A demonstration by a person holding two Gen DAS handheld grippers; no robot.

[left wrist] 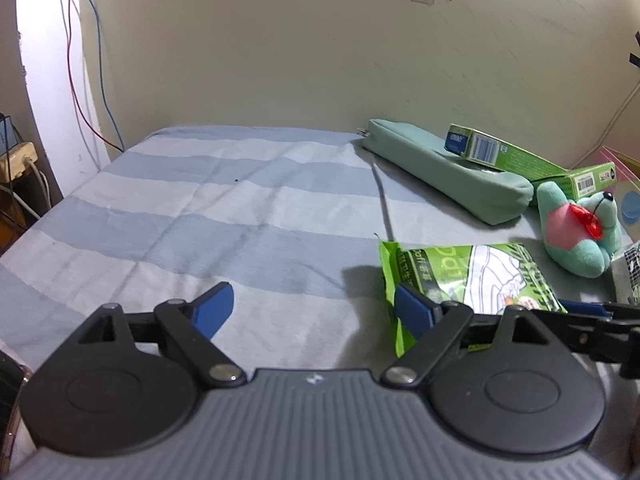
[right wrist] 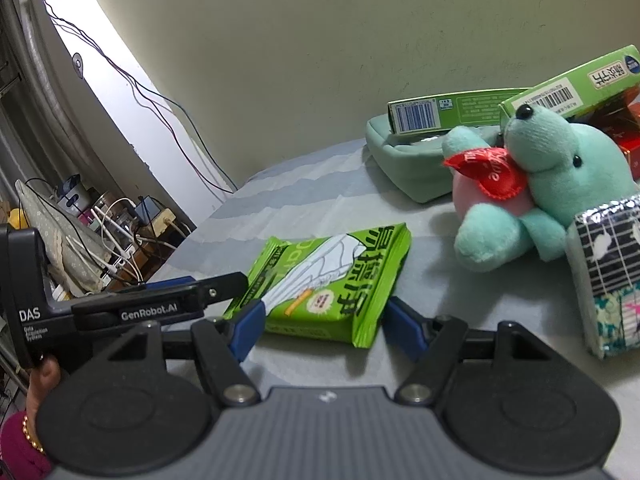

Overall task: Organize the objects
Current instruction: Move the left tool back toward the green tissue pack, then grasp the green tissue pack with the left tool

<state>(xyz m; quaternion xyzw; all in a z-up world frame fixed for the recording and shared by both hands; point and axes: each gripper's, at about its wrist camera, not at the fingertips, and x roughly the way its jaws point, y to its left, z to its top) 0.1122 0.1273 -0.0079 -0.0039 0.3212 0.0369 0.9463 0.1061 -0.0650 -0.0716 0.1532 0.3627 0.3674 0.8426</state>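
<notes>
A green wipes packet [right wrist: 332, 276] lies on the striped bed sheet [left wrist: 200, 208]. My right gripper [right wrist: 326, 328] is shut on its near end, with a blue pad against each side. My left gripper [left wrist: 314, 312] is open and holds nothing; its right finger [left wrist: 414, 314] overlaps the left edge of the packet [left wrist: 472, 276]. In the right wrist view the left gripper [right wrist: 208, 286] reaches in from the left beside the packet. The right gripper [left wrist: 592, 310] shows at the right edge of the left wrist view.
Against the wall lie a teal pouch [left wrist: 452, 176] with green boxes [left wrist: 500, 152] on it and a teal plush toy [right wrist: 560, 172]. A patterned tissue pack [right wrist: 608, 272] stands at the right. Cables and a power strip [right wrist: 160, 216] are off the bed's left side.
</notes>
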